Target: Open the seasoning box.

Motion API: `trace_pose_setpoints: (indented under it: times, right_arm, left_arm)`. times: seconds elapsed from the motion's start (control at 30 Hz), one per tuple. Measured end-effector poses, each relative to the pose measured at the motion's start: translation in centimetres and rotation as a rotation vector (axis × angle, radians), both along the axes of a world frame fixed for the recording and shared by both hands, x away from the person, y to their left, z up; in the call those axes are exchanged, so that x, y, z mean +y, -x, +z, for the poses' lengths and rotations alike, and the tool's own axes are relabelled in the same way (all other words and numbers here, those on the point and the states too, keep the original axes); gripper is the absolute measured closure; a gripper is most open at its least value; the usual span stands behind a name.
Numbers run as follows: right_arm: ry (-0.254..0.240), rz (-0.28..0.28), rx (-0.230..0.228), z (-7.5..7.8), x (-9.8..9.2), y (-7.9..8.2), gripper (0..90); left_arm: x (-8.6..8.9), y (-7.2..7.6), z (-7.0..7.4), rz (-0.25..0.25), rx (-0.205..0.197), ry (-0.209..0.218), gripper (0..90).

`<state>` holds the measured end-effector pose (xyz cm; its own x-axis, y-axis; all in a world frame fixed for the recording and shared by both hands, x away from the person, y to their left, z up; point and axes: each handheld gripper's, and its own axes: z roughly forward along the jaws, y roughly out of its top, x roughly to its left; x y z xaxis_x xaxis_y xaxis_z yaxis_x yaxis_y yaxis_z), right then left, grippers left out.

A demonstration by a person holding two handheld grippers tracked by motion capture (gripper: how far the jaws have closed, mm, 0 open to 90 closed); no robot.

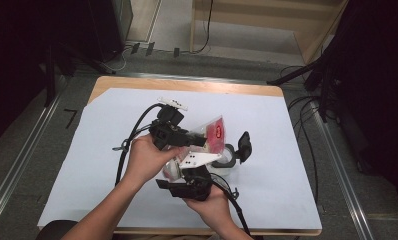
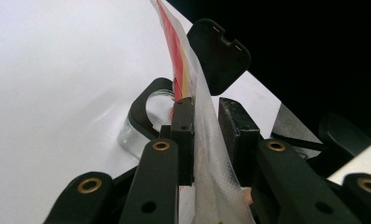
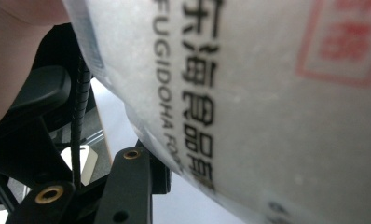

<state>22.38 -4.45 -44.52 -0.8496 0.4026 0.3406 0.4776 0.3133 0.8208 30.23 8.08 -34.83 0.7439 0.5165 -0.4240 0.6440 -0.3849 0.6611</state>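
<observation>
Up above, from the high view, both hands meet over the middle of the desk (image 1: 287,200), which is covered by a white sheet with a strip of wood showing at its far edge. The left tongs (image 1: 199,141) point rightward at a clear food pouch (image 1: 213,134) with red print, and the right tongs (image 1: 187,172) sit just nearer the person, under their grey plate, at the pouch's lower end. Just right of both tongs stands a clear glass jar (image 1: 229,159) with a black hinged lid (image 1: 244,144) tipped up. Bare sheet spreads wide on every side of the tongs, well short of the desk's edges. Beyond the desk lie grey floor, cables, dark stands and a pale wooden frame.

Next, the left gripper view: the pouch (image 2: 207,154) runs upright between the two black pads; one pad lies against the film, the other stands slightly off it, so the grip looks released. Past the tips are the jar (image 2: 141,119) and its raised lid (image 2: 218,53), with white sheet to one side.

Lastly, the right gripper view: the pouch (image 3: 267,102), printed in black lettering and a red stamp, presses close over the tongs; whether they clench it I cannot tell.
</observation>
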Motion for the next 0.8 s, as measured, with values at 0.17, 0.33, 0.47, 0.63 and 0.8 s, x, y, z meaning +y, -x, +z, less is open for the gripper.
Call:
trace_pose_setpoints:
  times: [0.17, 0.33, 0.47, 0.63, 0.8]
  right_arm:
    - [-0.008, 0.000, 0.004, 0.05, 0.07, 0.04, 61.8]
    - [-0.007, -0.002, -0.016, 0.06, 0.28, 0.12, 61.2]
    - [-0.001, -0.014, -0.030, 0.07, 0.39, 0.15, 61.6]
    - [-0.028, -0.019, -0.019, 0.07, 0.07, -0.04, 62.0]
    - [-0.061, -0.029, 0.014, 0.23, -0.15, -0.13, 62.0]
  left_arm:
    - [0.00, 0.04, 0.10, 0.002, -0.002, -0.003, 77.2]
    - [0.05, -0.13, 0.26, 0.006, 0.002, 0.003, 77.8]
    - [-0.22, 0.08, 0.46, 0.008, -0.010, -0.009, 77.7]
    - [-0.45, -0.06, 0.46, 0.002, -0.001, 0.013, 73.8]
    - [-0.73, -0.02, 0.62, -0.002, -0.008, 0.009, 71.7]
